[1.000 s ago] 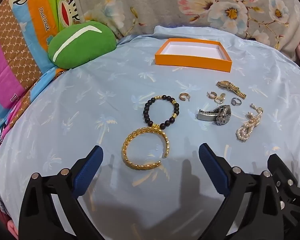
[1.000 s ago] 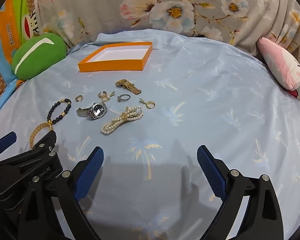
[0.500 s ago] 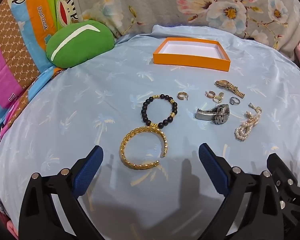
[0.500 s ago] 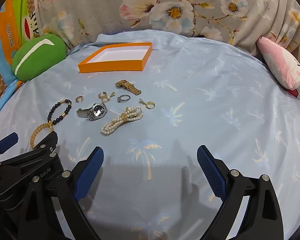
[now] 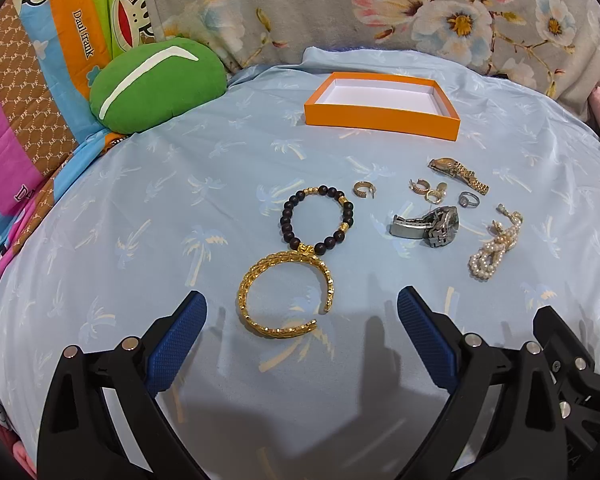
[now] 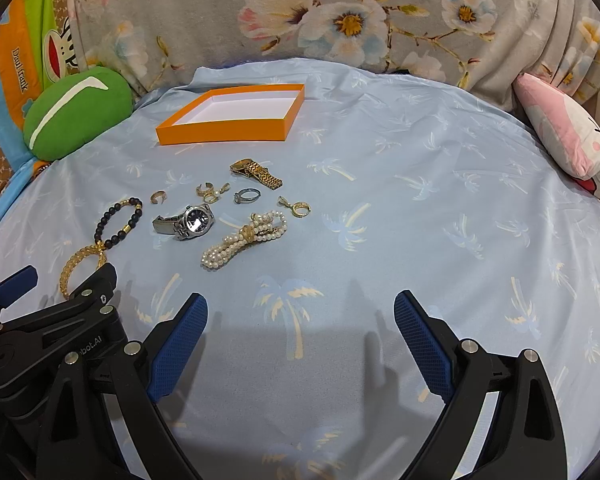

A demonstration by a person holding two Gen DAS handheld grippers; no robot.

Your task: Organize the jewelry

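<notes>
Jewelry lies loose on a light blue sheet. A gold cuff bangle [image 5: 286, 294] sits just ahead of my open left gripper [image 5: 300, 316], touching a black bead bracelet [image 5: 318, 216]. Further right lie a steel watch [image 5: 430, 226], a pearl strand [image 5: 494, 250], a gold watch [image 5: 458, 170], a silver ring [image 5: 469, 199] and small gold earrings [image 5: 428, 191]. An empty orange box [image 5: 380, 118] stands behind them. My right gripper [image 6: 300, 320] is open over bare sheet, with the pearl strand [image 6: 242, 240] and steel watch [image 6: 188, 222] ahead to its left.
A green cushion [image 5: 156, 84] rests at the back left against patterned bedding. A floral blanket [image 6: 340, 20] runs along the back. A pink plush pillow [image 6: 568, 136] lies at the right edge. The left gripper's black body [image 6: 52, 332] shows at the lower left of the right wrist view.
The left wrist view has shifted slightly, so the jewelry sits a little further left and lower in it. The right gripper has barely moved. Both grippers stay open.
</notes>
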